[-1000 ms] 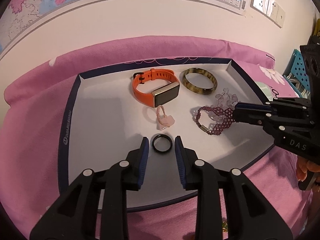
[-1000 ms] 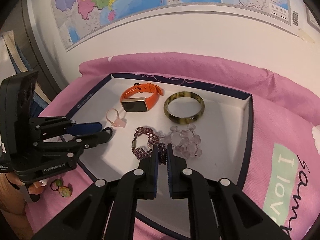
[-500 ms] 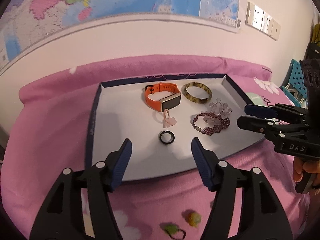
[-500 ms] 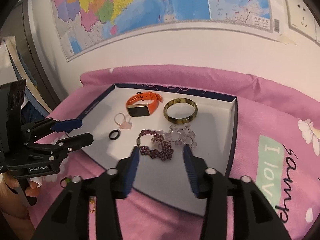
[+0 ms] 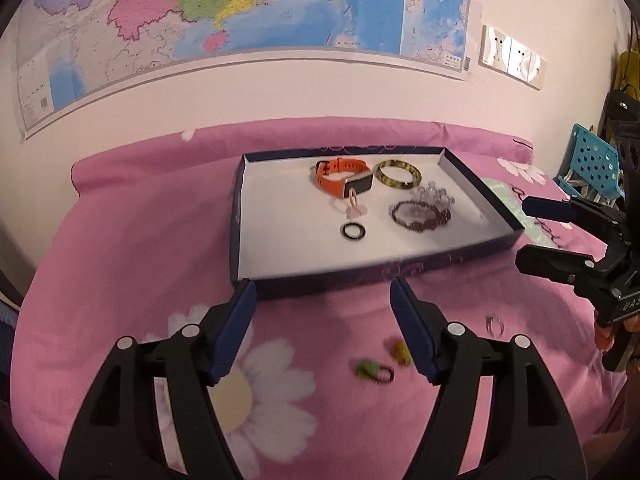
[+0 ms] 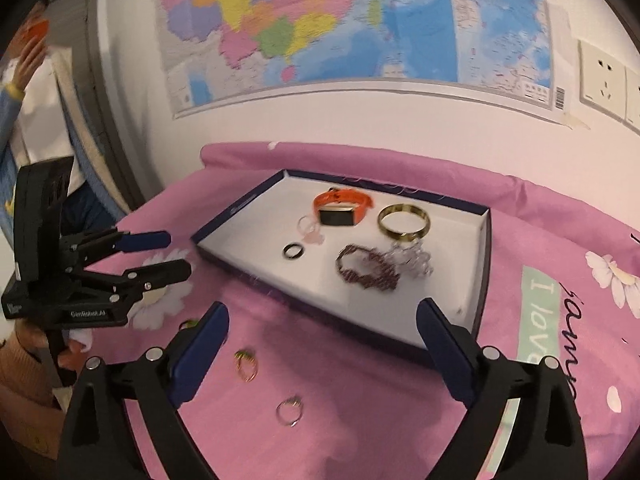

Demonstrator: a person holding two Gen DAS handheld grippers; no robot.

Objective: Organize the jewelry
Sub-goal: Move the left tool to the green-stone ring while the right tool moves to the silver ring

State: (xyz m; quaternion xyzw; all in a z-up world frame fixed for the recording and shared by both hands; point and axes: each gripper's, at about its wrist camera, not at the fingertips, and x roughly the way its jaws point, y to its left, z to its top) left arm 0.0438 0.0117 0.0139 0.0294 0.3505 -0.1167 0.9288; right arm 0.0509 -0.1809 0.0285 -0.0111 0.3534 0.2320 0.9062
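Note:
A dark blue tray (image 5: 400, 270) (image 6: 256, 276) with a white floor lies on the pink bedspread. In it are an orange watch (image 5: 340, 178) (image 6: 340, 206), a tortoiseshell bangle (image 5: 398, 174) (image 6: 404, 222), a purple bead bracelet (image 5: 420, 216) (image 6: 366, 268), a clear bead bracelet (image 5: 434, 196), a pink ring (image 5: 354, 206) and a black ring (image 5: 353, 232) (image 6: 293, 251). My left gripper (image 5: 322, 332) (image 6: 160, 256) is open and empty, in front of the tray. My right gripper (image 6: 322, 352) (image 5: 528, 232) is open and empty. Loose rings lie on the bedspread: a green one (image 5: 370, 370), a yellow one (image 5: 400, 352) (image 6: 245, 364), a silver one (image 5: 494, 324) (image 6: 289, 410).
A wall with a large map (image 5: 240, 8) rises behind the bed. Wall sockets (image 5: 512, 58) are at the right. A blue perforated basket (image 5: 588, 164) stands at the far right. A person (image 6: 28, 92) stands by a door at the left.
Both grippers opened wide and pulled back and up from the tray. The left let go of the black ring and the right let go of the purple bracelet; both lie in the tray.

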